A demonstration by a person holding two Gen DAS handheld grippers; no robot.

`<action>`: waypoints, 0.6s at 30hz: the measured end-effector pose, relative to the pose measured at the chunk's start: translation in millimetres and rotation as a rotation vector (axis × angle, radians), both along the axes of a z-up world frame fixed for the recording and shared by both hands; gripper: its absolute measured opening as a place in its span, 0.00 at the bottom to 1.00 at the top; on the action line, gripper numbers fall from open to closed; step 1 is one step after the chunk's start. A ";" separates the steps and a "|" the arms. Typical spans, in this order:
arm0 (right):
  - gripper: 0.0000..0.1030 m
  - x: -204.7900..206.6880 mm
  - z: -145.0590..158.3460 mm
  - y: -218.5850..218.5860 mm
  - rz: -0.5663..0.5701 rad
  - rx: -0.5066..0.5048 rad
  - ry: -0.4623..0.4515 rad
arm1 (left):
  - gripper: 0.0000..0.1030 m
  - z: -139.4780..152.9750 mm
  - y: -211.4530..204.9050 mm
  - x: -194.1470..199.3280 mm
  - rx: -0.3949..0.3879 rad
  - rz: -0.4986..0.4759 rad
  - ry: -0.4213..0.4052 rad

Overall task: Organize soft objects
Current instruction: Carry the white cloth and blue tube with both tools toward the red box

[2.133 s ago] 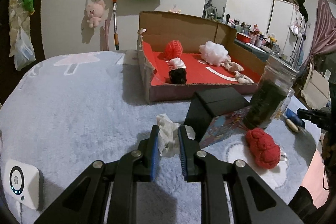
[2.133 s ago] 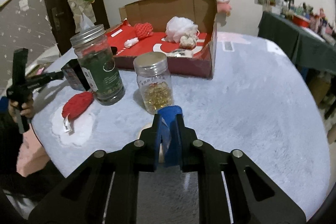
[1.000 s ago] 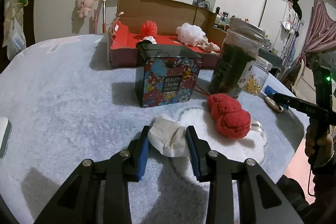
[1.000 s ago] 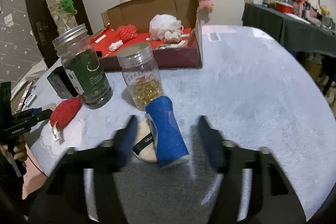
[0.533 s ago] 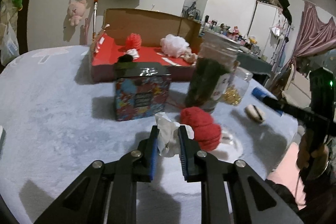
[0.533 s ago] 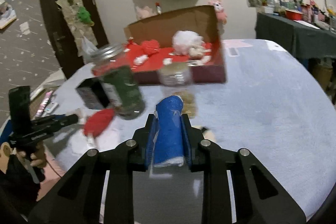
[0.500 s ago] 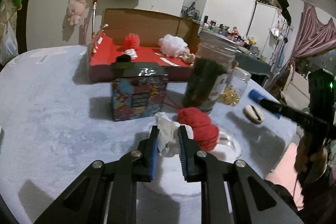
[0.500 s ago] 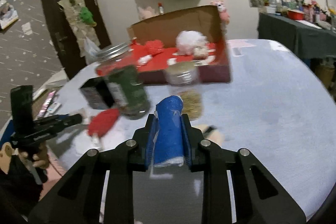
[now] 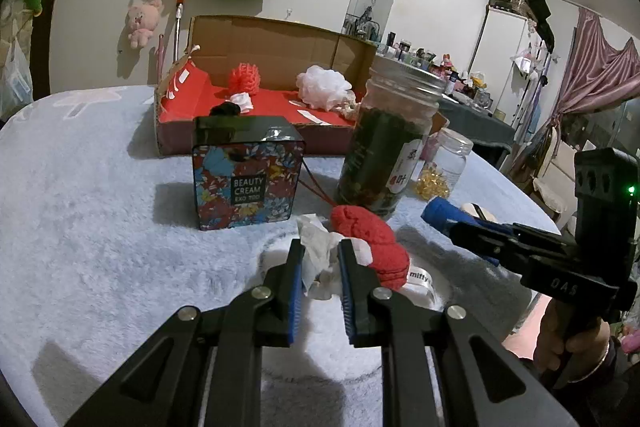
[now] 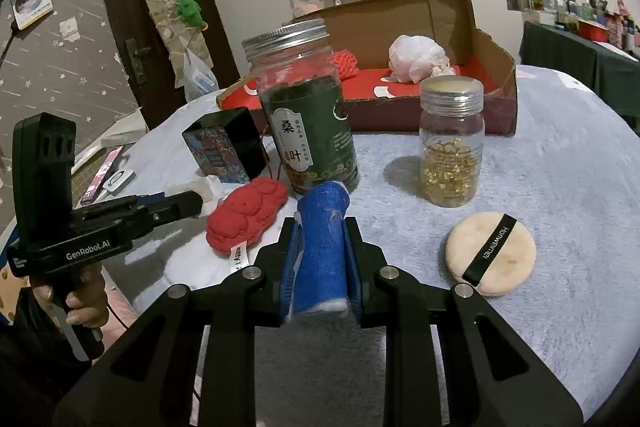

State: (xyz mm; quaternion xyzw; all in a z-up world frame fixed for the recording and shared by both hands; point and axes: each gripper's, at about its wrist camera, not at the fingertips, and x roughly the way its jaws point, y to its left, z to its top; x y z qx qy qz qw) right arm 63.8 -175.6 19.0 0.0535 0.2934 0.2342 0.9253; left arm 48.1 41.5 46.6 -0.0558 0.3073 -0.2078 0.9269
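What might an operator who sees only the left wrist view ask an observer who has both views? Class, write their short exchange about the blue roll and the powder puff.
Operator: My left tongs pinch the white tissue. Is the blue roll gripped?
Observer: Yes. In the right wrist view the right tongs are shut on it, with both pads against its sides.
Operator: I see only a sliver of the powder puff. How does it lie?
Observer: It lies flat on the blanket, apart from the roll. A black strap crosses its top, and it is nearer the camera than the small jar.
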 end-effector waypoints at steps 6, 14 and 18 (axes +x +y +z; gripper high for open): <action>0.21 -0.5 2.3 -8.5 -0.017 -0.003 0.001 | 0.17 1.1 8.4 -0.8 0.005 0.021 -0.002; 0.20 -2.7 8.9 -38.6 -0.055 -0.025 0.010 | 0.17 7.9 42.7 6.5 0.038 0.070 0.012; 0.21 0.3 15.3 -60.4 -0.070 -0.032 0.020 | 0.17 13.3 61.1 14.0 0.068 0.083 0.007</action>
